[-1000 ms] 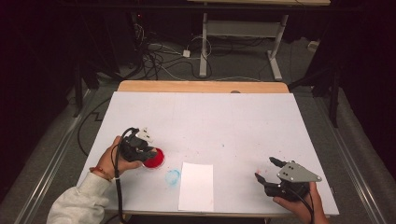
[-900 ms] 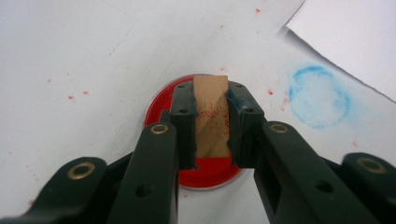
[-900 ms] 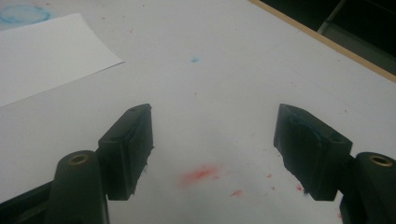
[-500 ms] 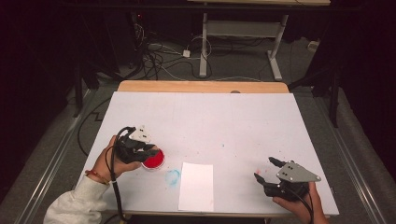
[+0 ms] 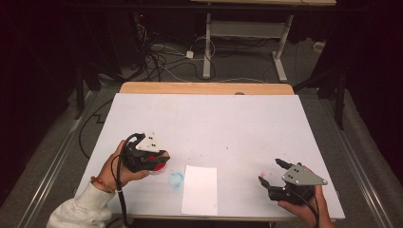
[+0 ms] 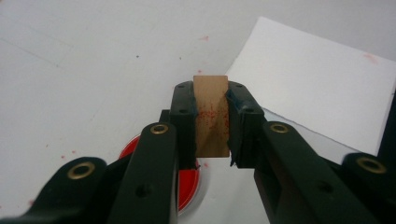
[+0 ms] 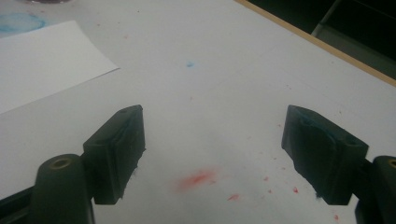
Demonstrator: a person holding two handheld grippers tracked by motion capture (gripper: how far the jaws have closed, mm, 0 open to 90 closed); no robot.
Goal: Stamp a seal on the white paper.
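My left gripper (image 5: 160,158) (image 6: 211,100) is shut on a small brown wooden block (image 6: 211,116) speckled with red ink. It hangs just above a round red ink pad (image 5: 158,167) (image 6: 188,186) at the table's front left. A white sheet of paper (image 5: 200,189) (image 6: 317,88) (image 7: 42,60) lies flat just right of the pad. My right gripper (image 5: 269,171) (image 7: 212,140) rests at the front right, open, with nothing between its jaws.
A blue ink smear (image 5: 175,179) (image 7: 18,21) marks the white table (image 5: 214,118) between pad and paper. Small red ink spots (image 7: 198,179) lie under the right gripper. A wooden edge (image 5: 204,88) borders the far side, with cables and a desk frame on the floor beyond.
My left gripper has lifted a little with the block and now covers more of the red pad. The right gripper has not moved.
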